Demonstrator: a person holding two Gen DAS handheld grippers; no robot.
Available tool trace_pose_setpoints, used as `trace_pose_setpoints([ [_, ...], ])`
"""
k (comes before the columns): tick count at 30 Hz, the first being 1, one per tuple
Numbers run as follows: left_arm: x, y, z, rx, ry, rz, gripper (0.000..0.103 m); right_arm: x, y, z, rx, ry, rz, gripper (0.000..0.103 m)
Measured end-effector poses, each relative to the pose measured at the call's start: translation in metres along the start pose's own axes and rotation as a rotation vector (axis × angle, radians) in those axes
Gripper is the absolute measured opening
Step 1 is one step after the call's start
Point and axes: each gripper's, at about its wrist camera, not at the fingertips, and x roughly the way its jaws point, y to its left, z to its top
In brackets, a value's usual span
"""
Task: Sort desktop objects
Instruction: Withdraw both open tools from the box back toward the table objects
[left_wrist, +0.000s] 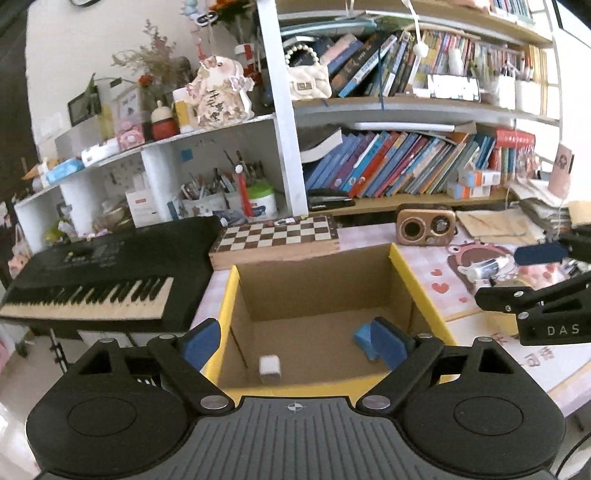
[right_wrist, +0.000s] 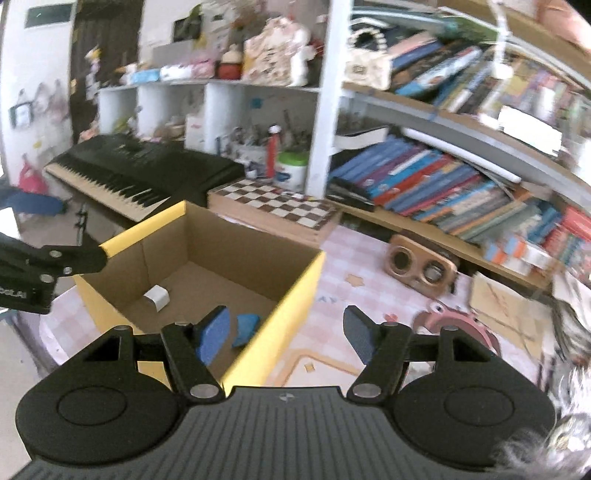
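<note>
One yellow-edged cardboard box (left_wrist: 400, 266) is seen on the worktop; inside it lie one white block (left_wrist: 269, 367) and one blue object (left_wrist: 364, 338). Both grippers' jaws are spread, empty; "DAS" is printed on the right gripper (left_wrist: 535, 295).

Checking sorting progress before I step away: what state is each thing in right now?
cardboard box: open-topped, upright
white block: lying in box
blue object: lying in box
left gripper: open, empty
right gripper: open, empty
chessboard case: closed, flat
</note>
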Motion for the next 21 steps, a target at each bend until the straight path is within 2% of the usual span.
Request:
trace_pose_setpoints([
  [12, -0.050, -0.019, -0.050, -0.091, 0.010, -0.031, 0.091, -0.068, 0.012, -0.069, 0.175, -0.013, -0.127, 0.069],
  [21, -0.066, -0.036, -0.081, -0.094, 0.035, -0.058, 0.091, -0.093, 0.030, -0.115, 0.213, 0.014, -0.202, 0.069],
])
